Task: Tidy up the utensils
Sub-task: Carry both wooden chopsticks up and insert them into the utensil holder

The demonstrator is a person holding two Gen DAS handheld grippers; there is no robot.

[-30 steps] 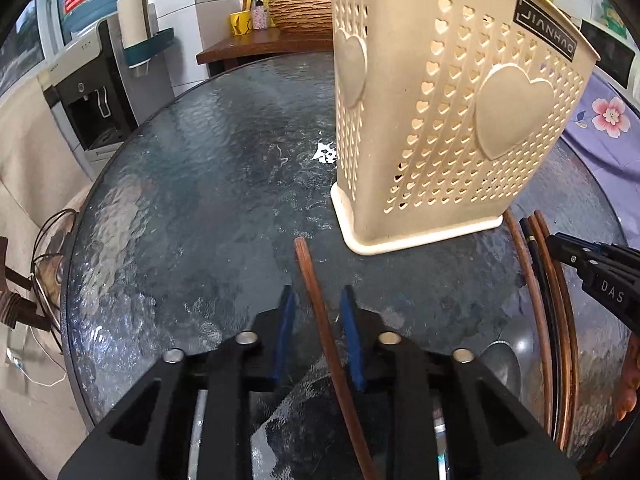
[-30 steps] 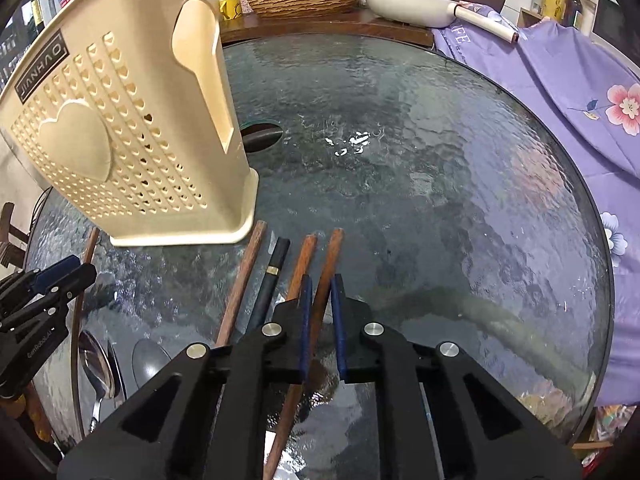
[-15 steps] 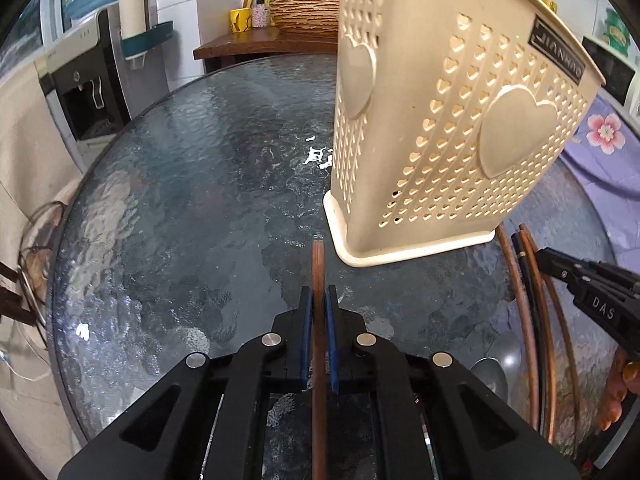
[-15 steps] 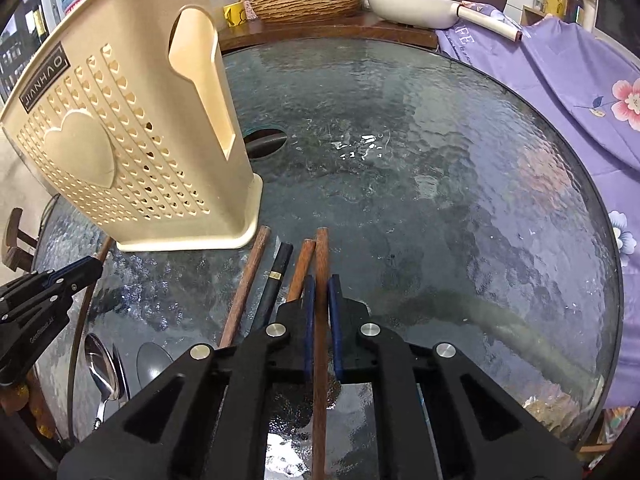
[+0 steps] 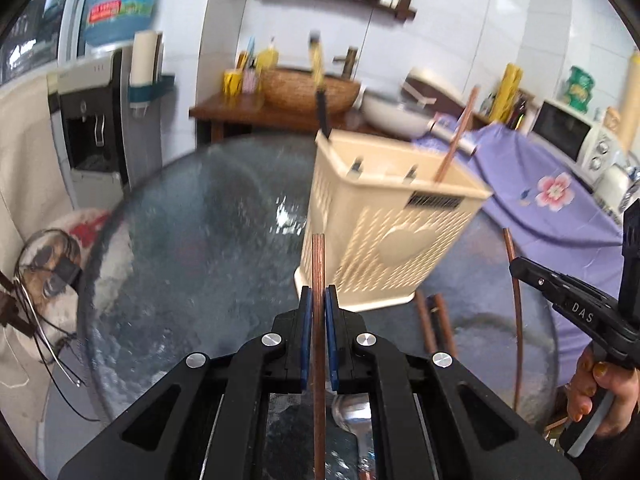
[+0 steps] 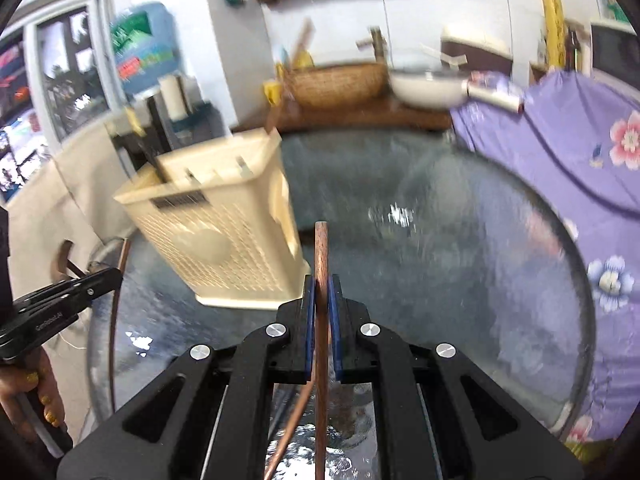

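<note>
Two chopsticks lifted: left gripper clamps one, right gripper another; next, lower into holder.

Your round glass table carries the cream utensil basket, loose chopsticks and a spoon.
</note>
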